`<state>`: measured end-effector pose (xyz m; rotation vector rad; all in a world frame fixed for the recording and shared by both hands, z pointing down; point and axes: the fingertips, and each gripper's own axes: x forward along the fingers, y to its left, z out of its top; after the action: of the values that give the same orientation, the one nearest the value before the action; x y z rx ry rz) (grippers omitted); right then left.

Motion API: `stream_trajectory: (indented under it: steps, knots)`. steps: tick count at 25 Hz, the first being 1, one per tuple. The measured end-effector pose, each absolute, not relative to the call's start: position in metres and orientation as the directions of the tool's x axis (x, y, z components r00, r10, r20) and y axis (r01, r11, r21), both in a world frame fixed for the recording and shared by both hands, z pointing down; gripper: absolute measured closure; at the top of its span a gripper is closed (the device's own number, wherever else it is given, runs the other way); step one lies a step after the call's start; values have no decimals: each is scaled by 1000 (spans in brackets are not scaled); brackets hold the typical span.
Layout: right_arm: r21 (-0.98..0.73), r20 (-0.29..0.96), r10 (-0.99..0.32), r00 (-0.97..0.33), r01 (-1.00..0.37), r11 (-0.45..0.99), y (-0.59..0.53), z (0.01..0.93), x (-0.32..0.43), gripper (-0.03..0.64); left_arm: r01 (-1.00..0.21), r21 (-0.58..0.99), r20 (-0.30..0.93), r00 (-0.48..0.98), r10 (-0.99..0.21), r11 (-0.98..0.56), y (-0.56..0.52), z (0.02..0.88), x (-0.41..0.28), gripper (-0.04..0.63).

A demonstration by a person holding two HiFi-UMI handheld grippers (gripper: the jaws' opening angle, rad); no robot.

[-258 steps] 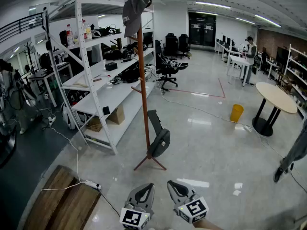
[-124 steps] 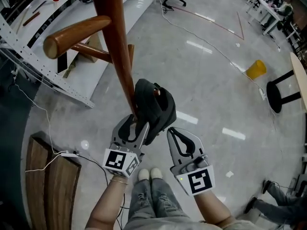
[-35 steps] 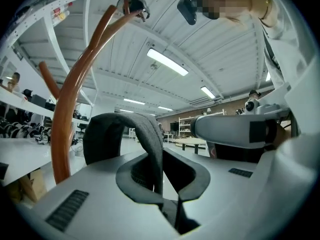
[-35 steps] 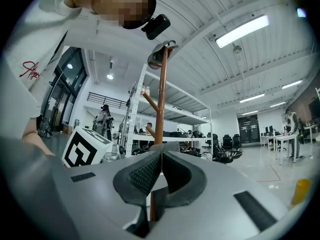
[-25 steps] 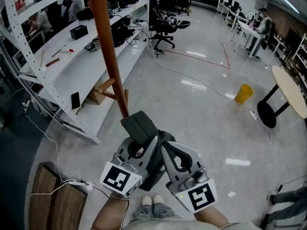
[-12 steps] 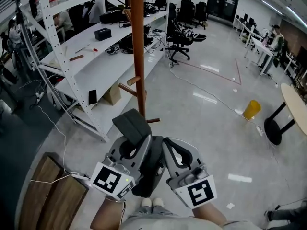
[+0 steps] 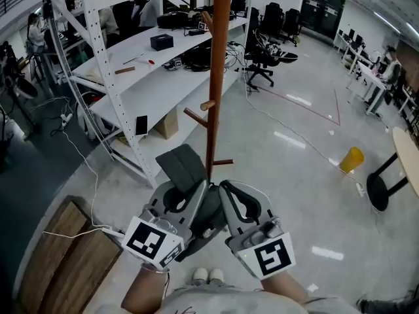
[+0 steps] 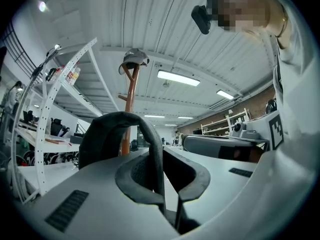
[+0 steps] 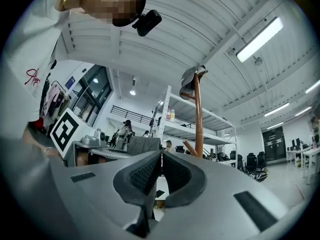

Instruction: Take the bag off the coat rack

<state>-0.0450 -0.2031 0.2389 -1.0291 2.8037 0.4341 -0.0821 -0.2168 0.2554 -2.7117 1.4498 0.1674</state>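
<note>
Holding the bag (image 7: pixel 208 220) by its strap (image 8: pixel 150 149): my left gripper (image 7: pixel 196 190) is clamped narrow on the strap. The dark body hangs between my two grippers, just in front of the coat rack (image 7: pixel 216 77) pole and, by my judgement, free of its pegs. My right gripper (image 7: pixel 227 190) has its jaws pressed together on nothing. Best practice: grip firmly, draw away from the lower peg (image 7: pixel 223 163), and avoid snagging the strap.
</note>
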Motion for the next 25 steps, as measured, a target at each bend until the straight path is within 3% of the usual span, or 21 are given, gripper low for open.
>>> stream_trajectory:
  steps: [25]
  knots:
    - [196, -151, -593, -791, -612, 766, -197, 269, -46, 597, -843, 27, -93, 534, -841, -538, -198, 281, -81, 558]
